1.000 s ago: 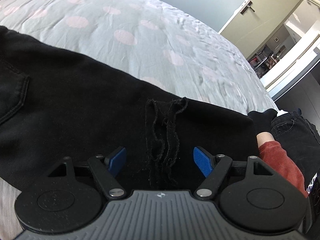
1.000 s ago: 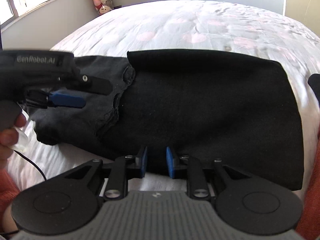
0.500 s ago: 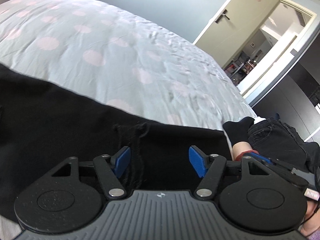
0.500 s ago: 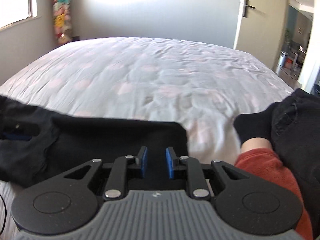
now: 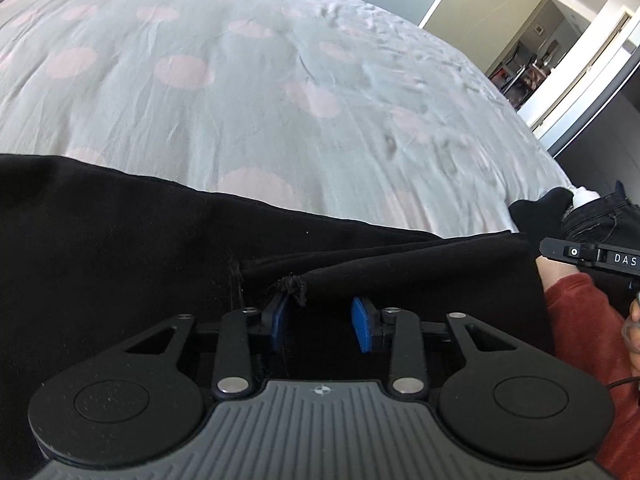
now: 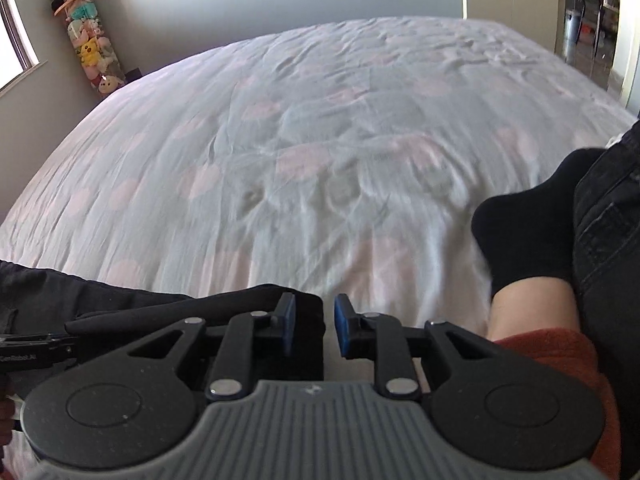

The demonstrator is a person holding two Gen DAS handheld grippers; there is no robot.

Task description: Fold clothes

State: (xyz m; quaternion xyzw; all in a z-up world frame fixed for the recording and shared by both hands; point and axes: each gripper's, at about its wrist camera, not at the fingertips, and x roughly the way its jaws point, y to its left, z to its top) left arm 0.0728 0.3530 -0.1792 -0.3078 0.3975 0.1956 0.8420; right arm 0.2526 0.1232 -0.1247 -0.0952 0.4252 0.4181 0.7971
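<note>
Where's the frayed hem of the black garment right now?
In the left wrist view the frayed hem sits low and centre on the black garment, just ahead of the left gripper, nearest its left finger.

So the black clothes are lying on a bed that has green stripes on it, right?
Not quite. The black clothes do lie on the bed, but its cover has pink dots, not green stripes. The left wrist view shows the dots clearly.
</note>
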